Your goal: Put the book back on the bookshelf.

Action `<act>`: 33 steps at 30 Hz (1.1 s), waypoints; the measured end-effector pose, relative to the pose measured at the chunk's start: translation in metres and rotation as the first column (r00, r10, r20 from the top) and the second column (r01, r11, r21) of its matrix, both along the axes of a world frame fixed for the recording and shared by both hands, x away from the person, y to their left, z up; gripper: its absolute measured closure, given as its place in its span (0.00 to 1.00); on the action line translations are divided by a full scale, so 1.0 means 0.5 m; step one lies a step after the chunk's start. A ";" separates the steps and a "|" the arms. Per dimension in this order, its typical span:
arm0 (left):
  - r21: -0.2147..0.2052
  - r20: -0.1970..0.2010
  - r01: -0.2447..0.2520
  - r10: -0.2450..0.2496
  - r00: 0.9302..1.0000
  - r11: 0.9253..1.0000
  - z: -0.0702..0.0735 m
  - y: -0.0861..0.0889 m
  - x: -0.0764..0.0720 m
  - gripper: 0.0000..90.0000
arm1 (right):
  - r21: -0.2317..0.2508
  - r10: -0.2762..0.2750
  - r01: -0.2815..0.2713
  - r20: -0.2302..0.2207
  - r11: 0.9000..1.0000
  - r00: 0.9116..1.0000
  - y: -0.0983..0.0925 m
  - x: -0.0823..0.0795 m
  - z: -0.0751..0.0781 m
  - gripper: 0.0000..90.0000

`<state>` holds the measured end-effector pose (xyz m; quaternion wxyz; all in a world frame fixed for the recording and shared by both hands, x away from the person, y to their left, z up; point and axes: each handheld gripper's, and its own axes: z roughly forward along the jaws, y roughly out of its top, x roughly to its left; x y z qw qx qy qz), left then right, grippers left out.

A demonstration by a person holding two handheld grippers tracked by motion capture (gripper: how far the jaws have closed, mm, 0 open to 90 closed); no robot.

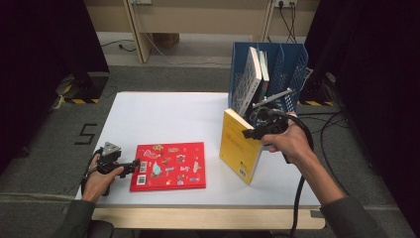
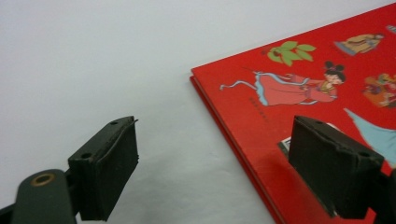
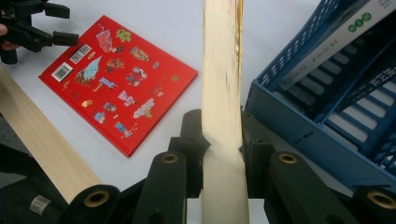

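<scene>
A red picture book (image 1: 168, 166) (image 2: 317, 93) (image 3: 116, 88) lies flat near the front of the white table (image 1: 163, 114). My left gripper (image 1: 133, 166) (image 2: 217, 140) (image 3: 69, 24) stands open at the book's left edge, one jaw over the bare table and the other over the cover. A yellow book (image 1: 240, 144) (image 3: 222, 56) stands upright and tilted, its page edge facing my right gripper (image 1: 252, 133) (image 3: 222, 135), which is shut on it. The yellow book is just in front of the blue file rack (image 1: 292, 64) (image 3: 327, 93). I cannot tell whether its lower corner touches the table.
The rack stands at the back right of the table and holds a leaning white book (image 1: 247, 79) and another behind it. The table's wooden front edge (image 3: 42, 140) runs close below the red book. Cables lie on the floor at the right.
</scene>
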<state>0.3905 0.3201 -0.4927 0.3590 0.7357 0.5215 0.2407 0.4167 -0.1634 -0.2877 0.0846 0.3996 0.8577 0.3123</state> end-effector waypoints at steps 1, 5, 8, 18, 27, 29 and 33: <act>0.002 0.000 -0.003 0.003 1.000 1.000 -0.001 0.001 0.000 0.17 | 0.001 -0.001 0.001 -0.003 1.000 1.000 -0.003 -0.001 -0.001 0.84; 0.019 0.001 -0.023 0.023 1.000 1.000 -0.004 0.007 0.002 0.17 | -0.004 -0.006 0.006 -0.016 1.000 1.000 -0.011 -0.002 -0.004 0.83; 0.007 -0.006 -0.026 0.026 1.000 1.000 -0.006 0.010 0.004 0.16 | -0.002 -0.013 0.013 -0.030 1.000 0.999 -0.014 -0.002 -0.005 0.83; -0.002 -0.008 -0.022 0.022 1.000 1.000 -0.008 0.012 0.005 0.16 | -0.030 -0.020 0.018 -0.075 0.999 0.997 0.001 0.018 -0.007 0.80; -0.005 -0.009 -0.023 0.023 1.000 1.000 -0.008 0.012 0.005 0.16 | -0.064 -0.018 0.011 -0.109 0.998 0.994 0.023 0.040 -0.018 0.78; -0.005 -0.009 -0.023 0.023 1.000 1.000 -0.008 0.011 0.005 0.16 | -0.076 -0.018 0.010 -0.114 0.997 0.993 0.028 0.044 -0.019 0.78; -0.010 -0.011 -0.023 0.023 1.000 1.000 -0.008 0.012 0.006 0.16 | -0.076 -0.017 0.008 -0.126 0.997 0.992 0.030 0.047 -0.021 0.78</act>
